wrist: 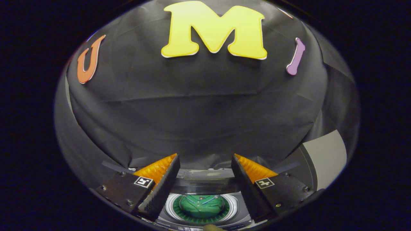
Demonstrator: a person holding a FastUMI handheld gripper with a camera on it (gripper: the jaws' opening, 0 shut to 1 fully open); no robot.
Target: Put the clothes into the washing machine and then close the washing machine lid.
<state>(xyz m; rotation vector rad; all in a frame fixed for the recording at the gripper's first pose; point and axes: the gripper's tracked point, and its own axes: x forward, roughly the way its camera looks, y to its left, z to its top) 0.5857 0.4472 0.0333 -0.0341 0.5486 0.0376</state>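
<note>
My hand-held gripper (205, 179) hangs over the washing machine (202, 221), its fingers spread apart with nothing between them. I see the clothes (201, 204) lying inside the drum (224, 214), below and between the fingers.

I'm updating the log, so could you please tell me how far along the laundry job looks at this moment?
Done, it seems: a green garment lies inside the washing machine, seen between the fingers, under what may be a clear lid; I cannot tell whether that lid is open or down. In hand: nothing; the gripper is open, fingers apart above the machine. Left: closing the lid, unless that is already done.
</note>
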